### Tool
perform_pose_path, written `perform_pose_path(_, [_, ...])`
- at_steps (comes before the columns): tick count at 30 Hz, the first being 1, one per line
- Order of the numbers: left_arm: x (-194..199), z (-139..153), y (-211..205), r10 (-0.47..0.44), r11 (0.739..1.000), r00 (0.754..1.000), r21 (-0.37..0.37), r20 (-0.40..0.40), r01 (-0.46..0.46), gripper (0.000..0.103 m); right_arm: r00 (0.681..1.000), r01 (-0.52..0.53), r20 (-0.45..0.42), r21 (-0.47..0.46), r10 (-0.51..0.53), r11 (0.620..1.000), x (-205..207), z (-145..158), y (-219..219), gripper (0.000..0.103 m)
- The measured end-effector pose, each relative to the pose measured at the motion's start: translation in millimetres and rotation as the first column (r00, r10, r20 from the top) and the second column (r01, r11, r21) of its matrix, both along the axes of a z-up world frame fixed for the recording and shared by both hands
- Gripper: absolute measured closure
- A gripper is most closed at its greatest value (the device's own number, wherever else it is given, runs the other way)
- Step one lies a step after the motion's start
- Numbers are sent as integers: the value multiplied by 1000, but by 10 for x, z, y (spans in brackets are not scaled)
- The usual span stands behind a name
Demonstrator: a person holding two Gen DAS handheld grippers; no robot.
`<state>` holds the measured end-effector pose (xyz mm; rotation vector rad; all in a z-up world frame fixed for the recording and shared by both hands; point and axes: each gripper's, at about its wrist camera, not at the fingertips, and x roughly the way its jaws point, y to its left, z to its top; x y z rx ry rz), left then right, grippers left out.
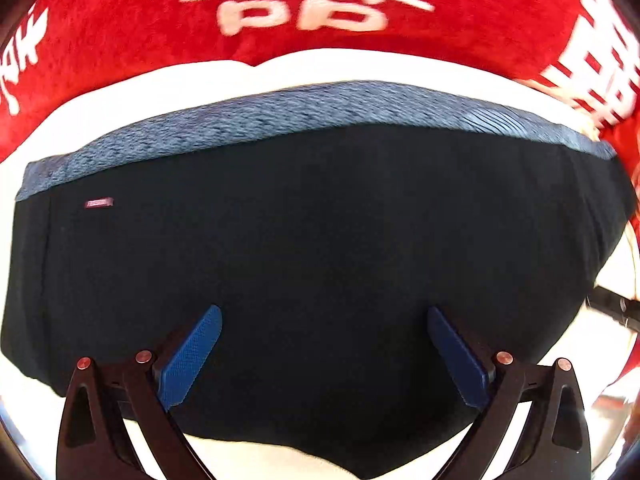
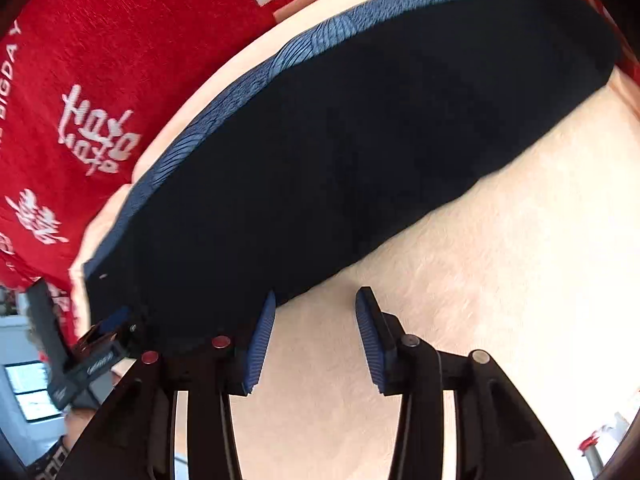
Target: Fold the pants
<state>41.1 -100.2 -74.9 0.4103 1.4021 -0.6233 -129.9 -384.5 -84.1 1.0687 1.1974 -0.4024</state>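
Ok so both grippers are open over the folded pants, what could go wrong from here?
1. The left gripper hangs open over mid-cloth of the pants; closing there could bunch the top layer and undo the fold.
2. The right gripper sits at the pants' edge, one finger over bare white cloth; it may catch that instead.

My left wrist camera looks straight down past my fingers (image 1: pixel 208 356), close above the folded pants (image 1: pixel 320 240), waistband toward the red blanket (image 1: pixel 120 40) at the far edge of the cream surface (image 1: pixel 280 72). My right wrist camera tilts steeply down from the near side, its fingers (image 2: pixel 262 340) at the pants' (image 2: pixel 340 160) near edge. Both views share the pants, surface and blanket.
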Motion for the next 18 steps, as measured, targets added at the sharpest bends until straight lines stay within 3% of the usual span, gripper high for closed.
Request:
perform_pose_path(4, [294,251,-181,34,998,996,-50,88,-29,0,993,-72,83,-86,79,994,310,236,-138,57])
perform_pose_path(9, [613,169,-540,98,995,987,-38,130,-94,0,982,-124,124,-163,145,979,932,315,-464,57])
perform_pose_path(11, [765,-41,-649,142,990,979,-1,146,-144,0,980,-143,110,-189,165,971,1141,278,-616,57])
perform_pose_path(14, [720,-328,-811,218,976,969,-4,119,-219,0,972,-224,12,-241,234,944,1375,69,-751,58])
perform_pose_path(15, [700,-334,-787,231,973,964,-25,128,-230,0,969,-246,-31,-244,246,938,1367,-39,-819,61])
perform_pose_path(17, [610,-300,-753,217,976,965,-34,151,-214,0,969,-244,-47,-270,241,931,1266,-105,-960,78])
perform_pose_path(18, [601,-300,-765,207,978,966,-33,156,-205,0,971,-237,-71,-309,226,921,1186,-97,-1063,78])
